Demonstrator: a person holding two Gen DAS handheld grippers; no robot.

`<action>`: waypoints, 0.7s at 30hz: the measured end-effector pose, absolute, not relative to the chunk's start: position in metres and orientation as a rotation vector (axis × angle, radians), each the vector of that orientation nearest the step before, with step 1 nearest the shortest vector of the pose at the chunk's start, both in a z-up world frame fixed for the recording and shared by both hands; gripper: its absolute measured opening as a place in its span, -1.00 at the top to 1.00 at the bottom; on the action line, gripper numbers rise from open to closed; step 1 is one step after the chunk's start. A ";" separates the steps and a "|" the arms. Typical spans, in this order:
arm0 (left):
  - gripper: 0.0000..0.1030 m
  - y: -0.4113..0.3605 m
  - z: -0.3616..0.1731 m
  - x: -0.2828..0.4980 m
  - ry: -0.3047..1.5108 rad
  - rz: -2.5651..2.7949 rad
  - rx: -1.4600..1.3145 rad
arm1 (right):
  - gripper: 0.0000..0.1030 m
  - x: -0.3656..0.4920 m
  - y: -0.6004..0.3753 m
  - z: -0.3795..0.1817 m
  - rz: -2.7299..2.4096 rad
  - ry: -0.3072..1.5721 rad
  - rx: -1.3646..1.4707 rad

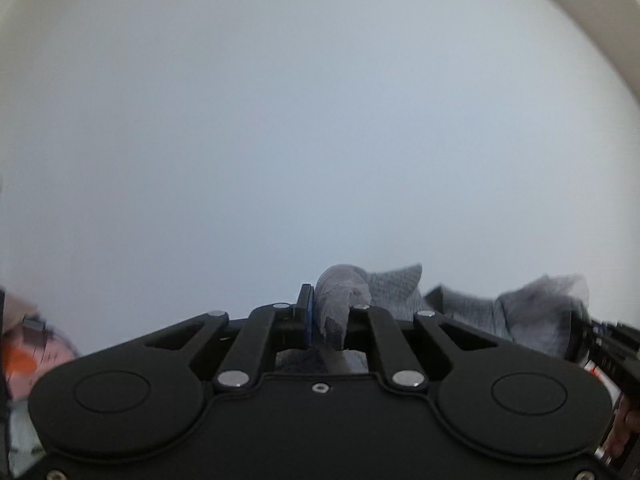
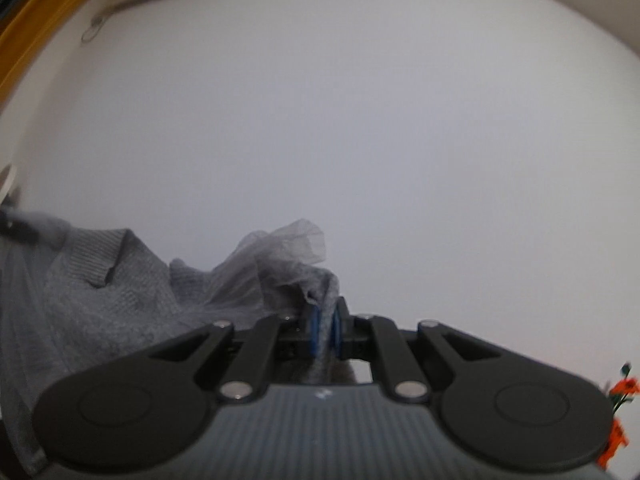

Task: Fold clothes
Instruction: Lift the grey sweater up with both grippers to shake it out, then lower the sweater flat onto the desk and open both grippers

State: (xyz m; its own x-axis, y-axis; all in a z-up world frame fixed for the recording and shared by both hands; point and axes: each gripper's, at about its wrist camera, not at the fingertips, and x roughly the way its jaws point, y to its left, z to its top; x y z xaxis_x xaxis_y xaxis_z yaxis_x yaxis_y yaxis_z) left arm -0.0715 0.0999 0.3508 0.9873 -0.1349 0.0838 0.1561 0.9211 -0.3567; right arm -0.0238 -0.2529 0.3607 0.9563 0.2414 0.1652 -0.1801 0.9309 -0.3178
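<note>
A grey knit garment (image 2: 120, 300) hangs stretched between both grippers, lifted up in front of a pale wall. In the left wrist view my left gripper (image 1: 320, 320) is shut on a bunched fold of the grey garment (image 1: 340, 304). From there the cloth runs right to the other gripper (image 1: 600, 344) at the frame's edge. In the right wrist view my right gripper (image 2: 325, 330) is shut on the garment's edge, with thin sheer cloth (image 2: 288, 248) bunched above the blue pads (image 2: 314, 330). A ribbed band or collar (image 2: 100, 256) shows at the left.
A plain pale wall (image 1: 320, 120) fills both views. An orange-and-white patterned item (image 1: 24, 356) sits at the lower left of the left wrist view. Orange flower-like shapes (image 2: 620, 392) show at the lower right, and a wooden edge (image 2: 36, 20) at the upper left.
</note>
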 end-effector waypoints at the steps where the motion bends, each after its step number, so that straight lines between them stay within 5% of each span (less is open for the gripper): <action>1: 0.86 0.100 0.355 -0.073 -0.070 -0.159 -0.370 | 0.85 -0.030 -0.254 0.366 0.217 -0.221 -0.301; 16: 0.96 0.133 0.368 -0.074 -0.082 -0.177 -0.395 | 0.85 -0.051 -0.263 0.391 0.180 -0.269 -0.342; 21: 0.74 0.139 0.338 -0.051 0.058 -0.228 -0.378 | 0.85 -0.053 -0.253 0.380 0.198 -0.220 -0.402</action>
